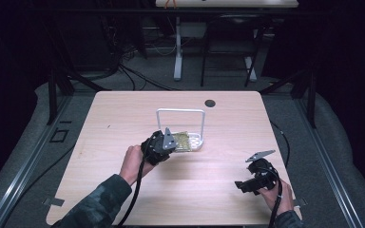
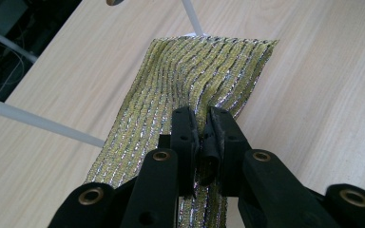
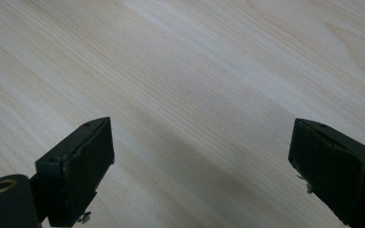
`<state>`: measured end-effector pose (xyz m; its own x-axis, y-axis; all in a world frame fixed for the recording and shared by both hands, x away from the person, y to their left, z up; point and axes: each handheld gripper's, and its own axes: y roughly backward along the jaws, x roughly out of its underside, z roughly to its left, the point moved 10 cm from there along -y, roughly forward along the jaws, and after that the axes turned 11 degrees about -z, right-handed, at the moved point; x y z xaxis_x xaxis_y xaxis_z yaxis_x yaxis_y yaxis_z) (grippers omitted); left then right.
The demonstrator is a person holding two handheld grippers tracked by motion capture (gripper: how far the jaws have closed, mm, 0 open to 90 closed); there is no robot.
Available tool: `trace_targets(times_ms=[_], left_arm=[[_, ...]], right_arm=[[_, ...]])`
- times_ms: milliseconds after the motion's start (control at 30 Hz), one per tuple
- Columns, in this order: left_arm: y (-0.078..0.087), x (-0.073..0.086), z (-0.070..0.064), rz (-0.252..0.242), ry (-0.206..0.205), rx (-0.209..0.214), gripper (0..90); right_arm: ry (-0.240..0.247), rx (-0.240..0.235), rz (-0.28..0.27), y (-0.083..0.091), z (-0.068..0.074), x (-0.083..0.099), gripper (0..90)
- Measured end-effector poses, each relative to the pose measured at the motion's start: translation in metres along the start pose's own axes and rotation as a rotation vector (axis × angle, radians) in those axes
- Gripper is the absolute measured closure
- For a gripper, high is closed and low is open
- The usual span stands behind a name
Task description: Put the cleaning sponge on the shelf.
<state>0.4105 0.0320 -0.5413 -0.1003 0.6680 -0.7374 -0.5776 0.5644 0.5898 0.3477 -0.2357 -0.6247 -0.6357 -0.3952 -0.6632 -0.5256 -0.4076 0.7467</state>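
Note:
A yellow-green ribbed cloth with silver threads [image 2: 190, 80] lies at the base of a white wire rack [image 1: 180, 114] in the middle of the table. My left gripper [image 2: 203, 118] is shut on the near edge of this cloth, which bunches between its jaws. In the high view the left gripper [image 1: 164, 145] sits just left of the cloth [image 1: 183, 140], held by a hand in a dark sleeve. My right gripper [image 3: 199, 156] is open over bare wood, nothing between its jaws. In the high view the right gripper [image 1: 252, 183] hovers near the table's front right corner.
The light wooden table [image 1: 123, 118] has a dark round grommet [image 1: 210, 103] at its back edge. White rack bars [image 2: 43, 124] cross the left gripper view beside the cloth. Dark floor, cables and table legs [image 1: 177, 52] lie beyond the table.

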Motion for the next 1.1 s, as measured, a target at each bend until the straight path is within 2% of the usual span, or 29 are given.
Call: trace_targets(times_ms=[167,200,267,367,533,667,700,733,1100], left_arm=[[-0.004,-0.007,0.004,-0.015,-0.017,-0.009,81.1],[-0.007,-0.009,0.005,-0.024,-0.033,-0.013,81.1],[-0.011,-0.009,0.006,-0.022,-0.047,-0.012,81.0],[-0.014,-0.009,0.007,-0.02,-0.048,-0.009,81.0],[-0.024,-0.012,0.011,-0.036,-0.077,-0.021,81.0],[-0.03,-0.013,0.012,-0.04,-0.079,-0.01,80.9],[-0.032,-0.013,0.013,-0.048,-0.079,-0.018,80.9],[-0.036,-0.013,0.013,-0.036,-0.079,-0.005,80.8],[-0.053,-0.01,0.015,-0.035,-0.071,0.001,80.5]], right_arm=[[-0.003,-0.001,-0.001,-0.001,0.0,0.001,7.3],[0.003,0.002,0.004,0.0,-0.001,0.001,7.3],[0.005,0.004,0.0,0.0,-0.002,0.001,7.3],[-0.005,0.002,0.007,0.0,-0.001,0.002,7.4],[-0.003,0.004,0.002,-0.001,-0.001,0.002,7.5],[-0.001,-0.002,0.011,-0.001,-0.001,0.003,7.5],[-0.001,-0.002,0.011,-0.001,-0.001,0.003,7.5],[-0.003,0.0,0.005,0.0,-0.002,0.002,7.5],[0.002,0.002,0.006,-0.001,-0.001,0.002,7.6]])
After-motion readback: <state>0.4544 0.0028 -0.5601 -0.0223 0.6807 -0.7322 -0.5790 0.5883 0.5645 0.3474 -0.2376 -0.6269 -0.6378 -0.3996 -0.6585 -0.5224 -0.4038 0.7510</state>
